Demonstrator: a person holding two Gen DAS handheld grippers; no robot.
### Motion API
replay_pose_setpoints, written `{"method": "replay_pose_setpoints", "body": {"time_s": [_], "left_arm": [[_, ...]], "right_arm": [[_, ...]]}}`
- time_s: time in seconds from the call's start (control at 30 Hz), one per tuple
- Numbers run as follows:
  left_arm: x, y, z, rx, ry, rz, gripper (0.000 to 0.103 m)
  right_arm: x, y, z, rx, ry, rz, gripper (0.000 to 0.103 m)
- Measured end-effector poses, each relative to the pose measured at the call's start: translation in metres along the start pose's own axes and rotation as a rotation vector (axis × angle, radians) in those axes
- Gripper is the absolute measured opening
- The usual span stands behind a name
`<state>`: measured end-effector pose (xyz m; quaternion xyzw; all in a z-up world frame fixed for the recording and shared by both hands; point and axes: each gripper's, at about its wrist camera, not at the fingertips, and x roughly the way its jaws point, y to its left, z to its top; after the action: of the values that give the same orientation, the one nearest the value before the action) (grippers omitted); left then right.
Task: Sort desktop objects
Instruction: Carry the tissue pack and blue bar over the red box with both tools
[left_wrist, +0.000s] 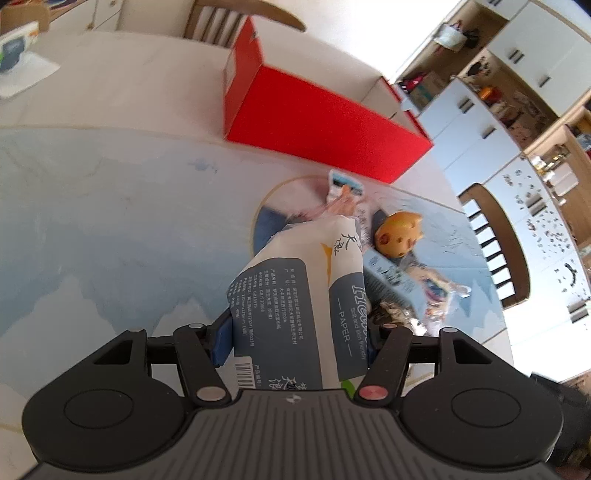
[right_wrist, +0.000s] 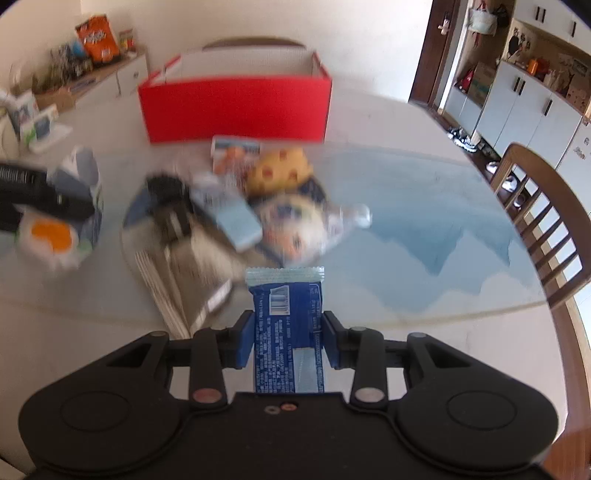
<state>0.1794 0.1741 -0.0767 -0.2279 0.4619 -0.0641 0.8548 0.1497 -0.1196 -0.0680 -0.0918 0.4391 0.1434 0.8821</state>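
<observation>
My left gripper (left_wrist: 295, 332) is shut on a white and blue-grey tissue pack (left_wrist: 295, 295) and holds it above the table, left of the pile. It also shows in the right wrist view (right_wrist: 70, 206) at the left. My right gripper (right_wrist: 288, 328) is shut on a blue snack packet (right_wrist: 286, 325), near the table's front edge. A pile of objects lies between them: a yellow cheese-shaped toy (right_wrist: 280, 171) (left_wrist: 399, 232), a light blue box (right_wrist: 236, 218), a plastic-wrapped figure (right_wrist: 299, 225), a black item (right_wrist: 170, 206) and an open book (right_wrist: 181, 280). An open red box (right_wrist: 236, 107) (left_wrist: 317, 110) stands behind the pile.
The round table has a blue and white mat (right_wrist: 424, 221). Wooden chairs stand at the right (right_wrist: 546, 221) and behind the red box. A small boxed item (right_wrist: 37, 125) lies at the far left. Cabinets (right_wrist: 517, 103) line the right wall.
</observation>
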Motion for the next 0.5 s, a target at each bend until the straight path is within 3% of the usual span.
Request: {"method": "replay_pose_setpoints", "body": {"time_s": [0.2, 0.37, 0.5], "left_arm": [[-0.009, -0.01, 0.019, 0.065, -0.035, -0.031, 0.062], [-0.012, -0.021, 0.032, 0.13, -0.048, -0.057, 0.062], [-0.01, -0.028, 0.044, 0.152, -0.07, -0.035, 0.062]], "right_arm": [[-0.009, 0.009, 0.043, -0.057, -0.081, -0.019, 0.037], [-0.003, 0.014, 0.078, -0.087, -0.105, 0.021, 0.037], [0.002, 0.013, 0.103, -0.098, -0.123, 0.071, 0.037]]}}
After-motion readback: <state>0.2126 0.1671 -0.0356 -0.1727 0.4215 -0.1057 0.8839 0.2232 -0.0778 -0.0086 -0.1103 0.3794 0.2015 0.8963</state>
